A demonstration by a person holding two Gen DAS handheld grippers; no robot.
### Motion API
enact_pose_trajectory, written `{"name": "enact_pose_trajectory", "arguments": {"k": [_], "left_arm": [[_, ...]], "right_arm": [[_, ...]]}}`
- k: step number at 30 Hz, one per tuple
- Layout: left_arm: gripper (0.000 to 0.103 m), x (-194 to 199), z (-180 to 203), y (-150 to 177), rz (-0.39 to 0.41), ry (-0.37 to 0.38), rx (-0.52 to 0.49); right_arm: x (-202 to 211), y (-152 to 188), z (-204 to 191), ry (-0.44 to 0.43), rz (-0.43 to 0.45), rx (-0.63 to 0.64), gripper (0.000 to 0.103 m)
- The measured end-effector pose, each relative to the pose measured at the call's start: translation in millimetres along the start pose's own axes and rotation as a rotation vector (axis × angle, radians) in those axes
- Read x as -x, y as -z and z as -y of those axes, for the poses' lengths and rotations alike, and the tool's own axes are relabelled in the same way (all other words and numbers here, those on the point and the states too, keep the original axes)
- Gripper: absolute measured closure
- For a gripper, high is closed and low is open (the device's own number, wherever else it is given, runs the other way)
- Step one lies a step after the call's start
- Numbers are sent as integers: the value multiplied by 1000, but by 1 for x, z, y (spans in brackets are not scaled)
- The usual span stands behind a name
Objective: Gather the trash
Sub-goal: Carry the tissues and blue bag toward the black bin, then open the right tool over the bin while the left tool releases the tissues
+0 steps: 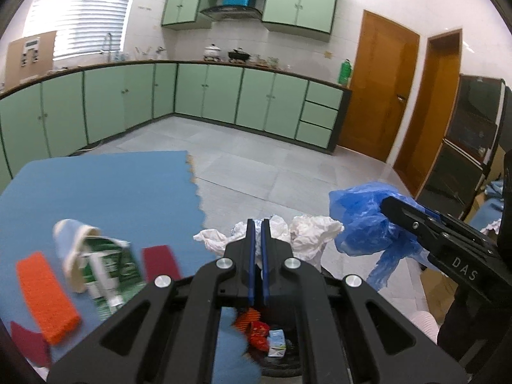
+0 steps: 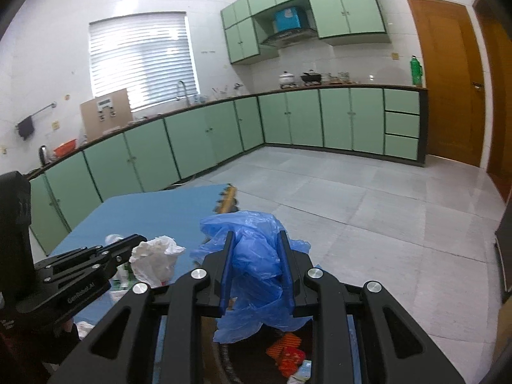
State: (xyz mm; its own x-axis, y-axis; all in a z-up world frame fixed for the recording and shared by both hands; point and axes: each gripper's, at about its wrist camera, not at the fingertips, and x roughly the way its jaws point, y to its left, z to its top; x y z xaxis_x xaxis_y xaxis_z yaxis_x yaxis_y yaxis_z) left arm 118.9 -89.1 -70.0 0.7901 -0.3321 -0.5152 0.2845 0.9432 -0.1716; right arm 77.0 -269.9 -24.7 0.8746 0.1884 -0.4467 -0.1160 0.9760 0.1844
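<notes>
Nearest, a dark round bin already holds red wrappers and a small carton. Above it the left gripper pinches crumpled white tissue paper, its jaws nearly together, and just right the right gripper clamps a crumpled blue plastic bag. Farther left, a torn green carton and an orange sponge strip lie on the blue foam mat.

Both tools angled down; left tool & right tool clamped.

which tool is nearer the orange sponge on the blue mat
Left. The left tool, shut on white tissue, is beside the orange sponge; the right tool is farther off.
</notes>
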Motion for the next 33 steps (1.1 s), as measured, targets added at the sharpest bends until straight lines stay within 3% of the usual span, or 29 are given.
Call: {"name": "enact_pose_trajectory", "arguments": {"k": [11, 18, 23, 25, 28, 33], "left_arm": [[100, -81, 30, 7, -113, 51, -32], [95, -111, 24, 14, -184, 56, 6], [72, -101, 14, 5, -153, 27, 15], [61, -93, 8, -1, -139, 16, 25], [48, -75, -3, -8, -111, -13, 30], [43, -25, -28, -9, -78, -64, 44]], "right_arm": [[-44, 22, 51, 76, -90, -43, 76], [-60, 34, 72, 126, -124, -71, 56], [-53, 28, 73, 185, -93, -90, 26], [-46, 24, 70, 219, -70, -93, 6], [-34, 16, 58, 218, -33, -83, 6], [-20, 7, 22, 146, 5, -34, 6]]}}
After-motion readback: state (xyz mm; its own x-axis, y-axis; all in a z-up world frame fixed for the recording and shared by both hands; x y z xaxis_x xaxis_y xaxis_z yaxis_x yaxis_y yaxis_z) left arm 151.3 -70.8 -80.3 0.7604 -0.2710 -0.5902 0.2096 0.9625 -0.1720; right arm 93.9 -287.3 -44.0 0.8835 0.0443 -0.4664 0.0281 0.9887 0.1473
